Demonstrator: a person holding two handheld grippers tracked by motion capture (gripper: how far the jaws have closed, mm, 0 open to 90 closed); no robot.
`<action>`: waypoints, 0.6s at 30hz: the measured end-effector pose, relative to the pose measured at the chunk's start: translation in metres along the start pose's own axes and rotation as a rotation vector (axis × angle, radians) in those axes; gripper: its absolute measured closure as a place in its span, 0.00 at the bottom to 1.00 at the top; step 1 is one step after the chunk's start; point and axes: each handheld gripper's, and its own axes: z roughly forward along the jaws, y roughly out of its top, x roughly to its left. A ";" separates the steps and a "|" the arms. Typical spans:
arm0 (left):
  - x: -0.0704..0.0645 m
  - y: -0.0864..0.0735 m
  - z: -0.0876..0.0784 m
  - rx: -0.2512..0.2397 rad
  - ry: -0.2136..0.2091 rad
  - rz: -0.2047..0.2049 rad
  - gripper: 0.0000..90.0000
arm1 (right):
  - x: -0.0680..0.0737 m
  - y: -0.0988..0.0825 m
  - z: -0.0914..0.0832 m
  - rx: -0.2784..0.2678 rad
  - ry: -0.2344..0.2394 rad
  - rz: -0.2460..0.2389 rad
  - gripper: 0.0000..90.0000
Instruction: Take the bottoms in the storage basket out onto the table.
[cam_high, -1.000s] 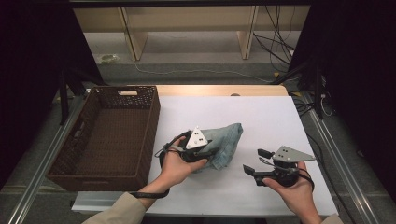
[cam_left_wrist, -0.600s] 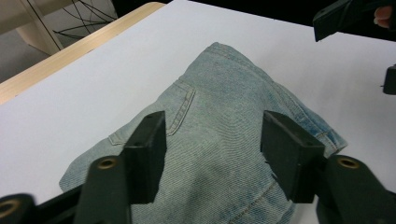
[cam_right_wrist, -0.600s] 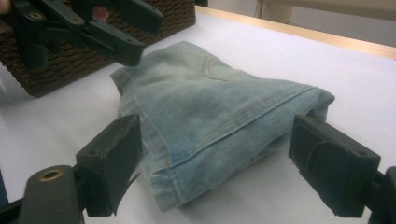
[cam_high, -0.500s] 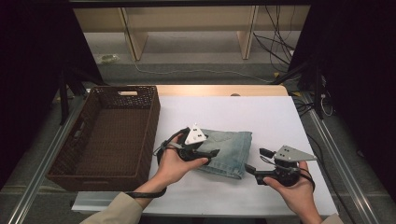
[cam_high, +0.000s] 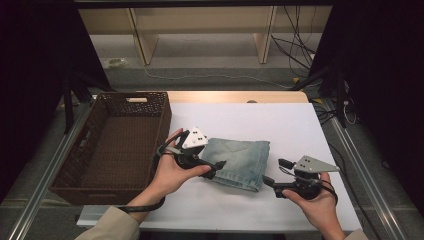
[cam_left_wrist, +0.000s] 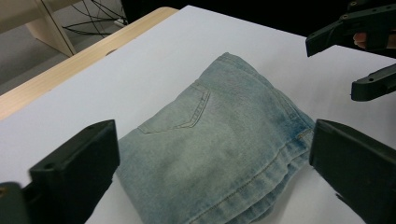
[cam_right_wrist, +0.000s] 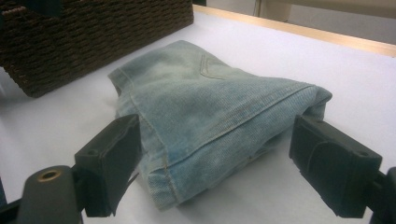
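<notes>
A folded pair of light blue jeans (cam_high: 243, 159) lies flat on the white table top (cam_high: 300, 125), back pocket up. My left gripper (cam_high: 216, 169) rests at the jeans' left edge, jaws open. In the left gripper view the jeans (cam_left_wrist: 219, 135) lie between and beyond the open left gripper (cam_left_wrist: 210, 168). My right gripper (cam_high: 272, 171) sits just right of the jeans' near right corner, jaws open. In the right gripper view the open right gripper (cam_right_wrist: 215, 163) brackets the folded corner of the jeans (cam_right_wrist: 210, 107) without touching it.
A dark brown woven basket (cam_high: 80, 155) stands at the table's left, seen too as the basket (cam_right_wrist: 93, 28) behind the jeans. The right gripper (cam_left_wrist: 362, 60) appears beyond the jeans in the left gripper view. Cables (cam_high: 300, 50) lie on the floor beyond the table.
The jeans went from a bunched heap at the left gripper to a flat folded stack. The right gripper edged slightly closer to the jeans.
</notes>
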 end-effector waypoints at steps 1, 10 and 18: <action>0.001 -0.001 -0.002 0.003 0.000 0.007 0.00 | 0.000 0.000 0.000 0.000 -0.001 0.001 0.20; 0.010 -0.005 -0.021 -0.036 0.013 -0.034 0.00 | -0.001 0.000 0.000 0.003 0.003 0.001 0.20; 0.013 -0.011 -0.039 -0.056 0.014 -0.052 0.00 | -0.001 0.000 0.000 0.005 0.006 -0.001 0.20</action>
